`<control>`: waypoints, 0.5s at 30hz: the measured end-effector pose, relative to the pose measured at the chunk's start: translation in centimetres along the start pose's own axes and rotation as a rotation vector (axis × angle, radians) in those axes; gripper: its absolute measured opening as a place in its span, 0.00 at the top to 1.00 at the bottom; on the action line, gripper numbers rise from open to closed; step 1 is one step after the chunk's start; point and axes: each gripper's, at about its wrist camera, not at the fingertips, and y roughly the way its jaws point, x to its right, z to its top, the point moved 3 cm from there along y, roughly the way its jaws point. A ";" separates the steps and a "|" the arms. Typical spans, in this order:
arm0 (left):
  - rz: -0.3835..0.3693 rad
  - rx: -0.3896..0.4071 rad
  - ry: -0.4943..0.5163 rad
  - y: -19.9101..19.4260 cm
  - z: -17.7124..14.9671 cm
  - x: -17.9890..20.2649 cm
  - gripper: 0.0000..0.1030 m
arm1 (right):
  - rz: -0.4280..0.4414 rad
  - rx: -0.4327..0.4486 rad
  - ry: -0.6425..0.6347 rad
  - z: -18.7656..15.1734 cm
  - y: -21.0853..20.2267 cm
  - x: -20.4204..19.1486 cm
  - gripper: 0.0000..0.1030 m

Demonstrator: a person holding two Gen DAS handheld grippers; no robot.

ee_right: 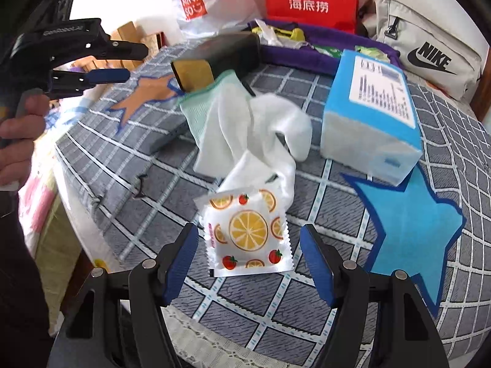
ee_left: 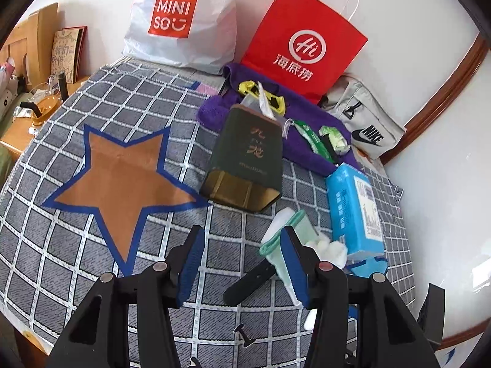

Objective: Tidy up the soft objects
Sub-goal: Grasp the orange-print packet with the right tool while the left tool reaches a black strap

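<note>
Right gripper [ee_right: 249,254] jaws apart, empty, straddling fruit-print packet [ee_right: 249,233] on checked cloth [ee_right: 122,165] — sock [ee_right: 260,141] overlaps its top edge, so a pinch may snag both. Left gripper [ee_left: 242,263] apart too.

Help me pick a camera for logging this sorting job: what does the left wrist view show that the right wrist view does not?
Only the left wrist view shows the whole orange star and the cluttered wooden side table. Only the right wrist view shows the fruit-print packet, the blue star, and the left gripper from outside, held by a hand. Both show the checked cloth, dark box, blue tissue pack, white socks, red bag and Nike pouch.
</note>
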 end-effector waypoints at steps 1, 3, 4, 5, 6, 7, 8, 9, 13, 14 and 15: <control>0.002 -0.003 0.001 0.2 -0.3 -0.1 0.52 | -0.003 -0.005 -0.003 -0.2 0.3 -0.1 0.34; 0.012 -0.013 0.003 0.6 -0.8 -0.4 0.52 | -0.001 -0.016 -0.009 -0.4 0.8 -0.4 0.34; 0.016 -0.017 0.005 0.8 -0.9 -0.5 0.53 | -0.012 -0.014 -0.014 -0.6 1.1 -0.5 0.34; 0.019 -0.023 0.005 1.0 -1.2 -0.6 0.52 | -0.033 -0.001 -0.027 -0.6 1.1 -0.7 0.34; 0.019 -0.026 0.003 1.1 -1.3 -0.7 0.52 | -0.053 0.007 -0.043 -0.7 1.2 -1.0 0.34; 0.017 -0.029 0.003 1.2 -1.4 -0.7 0.52 | -0.075 0.007 -0.064 -0.6 1.4 -1.3 0.34; 0.016 -0.030 0.004 1.3 -1.5 -0.7 0.52 | -0.090 0.010 -0.076 -0.7 1.5 -1.6 0.37; 0.017 -0.031 0.011 1.3 -1.7 -0.6 0.52 | -0.087 0.019 -0.087 -0.7 1.4 -1.8 0.44; 0.029 -0.029 0.052 1.4 -2.3 -0.4 0.52 | -0.074 0.037 -0.078 -1.0 0.4 -1.1 0.53; 0.032 -0.033 0.059 1.5 -2.5 -0.4 0.52 | -0.067 0.041 -0.066 -1.1 0.1 -0.8 0.54; 0.031 -0.042 0.063 1.7 -2.6 -0.5 0.52 | -0.058 0.045 -0.054 -1.2 -0.2 -0.5 0.54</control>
